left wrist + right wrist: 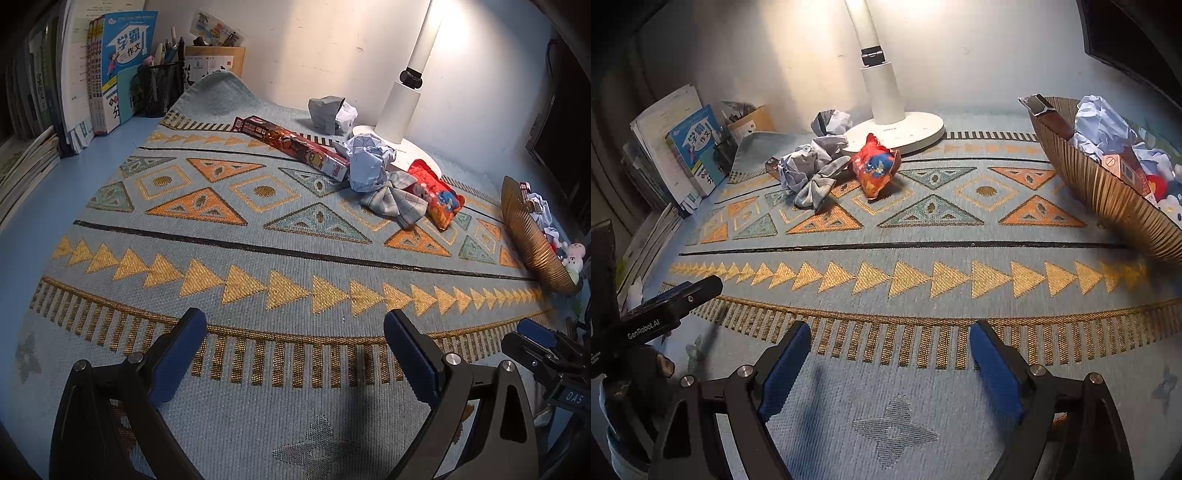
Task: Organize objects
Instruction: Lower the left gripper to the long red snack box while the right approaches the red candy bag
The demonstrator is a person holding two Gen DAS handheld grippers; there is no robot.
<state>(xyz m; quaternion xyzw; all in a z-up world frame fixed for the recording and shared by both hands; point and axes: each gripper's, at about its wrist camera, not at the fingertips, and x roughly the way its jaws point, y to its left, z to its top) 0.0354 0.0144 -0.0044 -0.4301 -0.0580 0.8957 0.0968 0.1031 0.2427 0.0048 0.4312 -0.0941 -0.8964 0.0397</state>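
Both your tools idle over the near edge of the patterned mat (pixel 295 236): left tool (pixel 295 354) spread wide with nothing between the pads, right tool (pixel 890 365) likewise spread and empty. The loose items sit in a tight cluster at the far side, against the lamp base (pixel 897 131): crumpled paper ball (pixel 369 162), plaid fabric bow (pixel 395 199) touching it, red snack packet (pixel 436 195) just beside the bow, long red box (pixel 291 144) lying slantwise behind them, and a second paper wad (pixel 332 112) near the wall. The ribbed basket (pixel 1108 195) on the right already holds paper, small boxes and soft toys. Risks as judged: items overlap, so closing on the bow may drag the paper ball or packet along; a reach from the right could knock the lamp base or post; the long box may swing and sweep its neighbours if pinched at one end; paper balls are light and could roll off when nudged. The basket looks full near its rim, so a drop there may spill. The mat's far-left corner is humped up against the pen holder (pixel 162 88) and books (pixel 122 70), so it could snag. Open room: the mat's whole middle and near band is free, wide enough for both tools; keep them apart, since they stand close side by side at the near edge
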